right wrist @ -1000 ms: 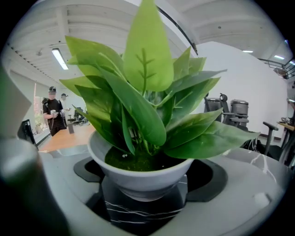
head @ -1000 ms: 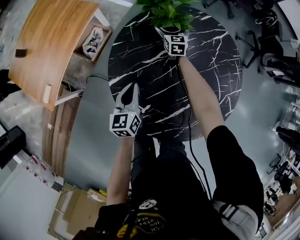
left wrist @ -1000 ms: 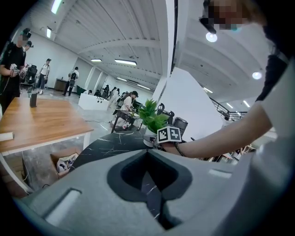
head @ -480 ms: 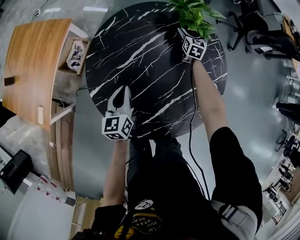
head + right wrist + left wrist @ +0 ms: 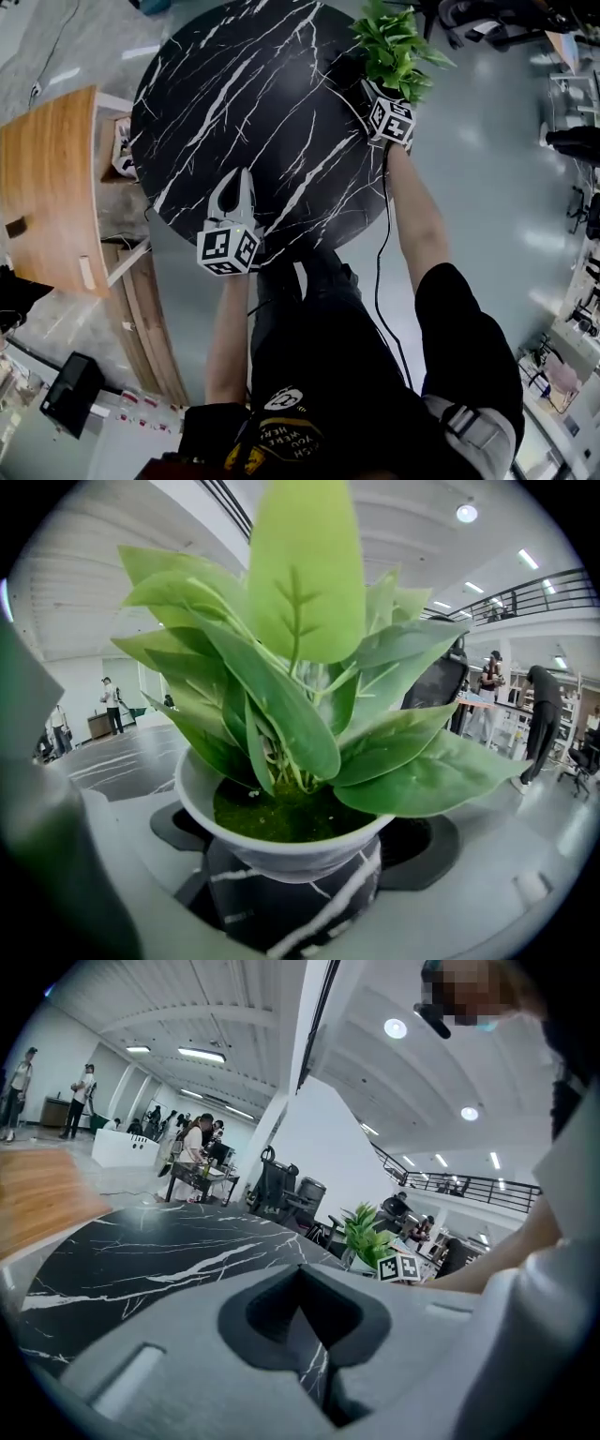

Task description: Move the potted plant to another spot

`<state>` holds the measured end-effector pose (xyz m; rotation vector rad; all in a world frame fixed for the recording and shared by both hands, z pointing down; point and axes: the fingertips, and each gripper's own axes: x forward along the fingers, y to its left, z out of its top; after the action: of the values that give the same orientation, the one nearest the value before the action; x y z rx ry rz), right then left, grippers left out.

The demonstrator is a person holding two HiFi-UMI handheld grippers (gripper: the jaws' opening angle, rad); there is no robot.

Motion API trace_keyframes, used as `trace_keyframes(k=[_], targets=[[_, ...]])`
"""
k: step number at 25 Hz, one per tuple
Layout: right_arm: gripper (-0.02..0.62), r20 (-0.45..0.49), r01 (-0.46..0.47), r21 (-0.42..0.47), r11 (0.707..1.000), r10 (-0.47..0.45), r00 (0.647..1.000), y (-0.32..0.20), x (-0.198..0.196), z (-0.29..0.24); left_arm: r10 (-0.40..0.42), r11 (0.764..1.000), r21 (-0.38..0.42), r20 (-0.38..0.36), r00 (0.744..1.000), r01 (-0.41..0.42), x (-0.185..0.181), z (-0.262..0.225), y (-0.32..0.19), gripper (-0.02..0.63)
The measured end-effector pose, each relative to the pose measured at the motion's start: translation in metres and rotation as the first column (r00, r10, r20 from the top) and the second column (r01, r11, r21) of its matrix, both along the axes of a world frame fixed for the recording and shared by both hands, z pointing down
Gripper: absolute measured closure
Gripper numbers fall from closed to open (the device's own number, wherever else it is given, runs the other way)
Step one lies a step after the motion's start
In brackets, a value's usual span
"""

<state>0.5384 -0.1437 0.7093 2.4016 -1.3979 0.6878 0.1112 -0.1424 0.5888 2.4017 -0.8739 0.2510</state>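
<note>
Right gripper (image 5: 373,92): clamped on white pot (image 5: 281,841) of plant (image 5: 394,47), at far right edge of black marble table (image 5: 244,94). Pot upright, leaves reaching past table rim. Left gripper (image 5: 239,178): jaws together, empty, over near table edge, well apart from plant.

I am counting one potted plant (image 5: 394,52) in the upper right, standing on one black marble table (image 5: 244,103). I am carrying two grippers: my left gripper (image 5: 236,176) at centre and my right gripper (image 5: 373,92) in the upper right. One wooden desk (image 5: 52,187) is showing at the left edge.
</note>
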Motion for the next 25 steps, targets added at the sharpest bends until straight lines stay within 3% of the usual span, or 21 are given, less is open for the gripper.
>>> trace_keyframes(k=[4,8,16,21,25], targets=[[0.078,0.006,-0.04,-0.004,0.999,0.04,0.999,0.063,0.0,0.0,0.04,0.999,0.0,-0.004,0.999,-0.04,0.008,-0.004,0.021,0.603],[0.078,0.002,-0.006,0.004,1.0,0.005,1.0,0.094,-0.028,-0.001,0.052,0.998,-0.017,-0.011,0.999,-0.052,0.005,-0.002,0.037,0.603],[0.078,0.002,0.163,0.028,0.986,-0.163,0.987,0.038,-0.132,-0.002,-0.017,1.0,-0.01,0.003,1.0,0.017,-0.032,-0.006,0.042,0.603],[0.08,0.003,0.368,0.043,0.929,-0.368,0.93,-0.031,-0.233,0.001,-0.18,0.984,-0.001,0.014,0.984,0.18,-0.092,-0.009,0.038,0.603],[0.08,-0.001,0.508,0.052,0.86,-0.509,0.861,-0.072,-0.324,0.0,-0.287,0.958,0.005,0.026,0.958,0.287,-0.145,-0.011,0.036,0.603]])
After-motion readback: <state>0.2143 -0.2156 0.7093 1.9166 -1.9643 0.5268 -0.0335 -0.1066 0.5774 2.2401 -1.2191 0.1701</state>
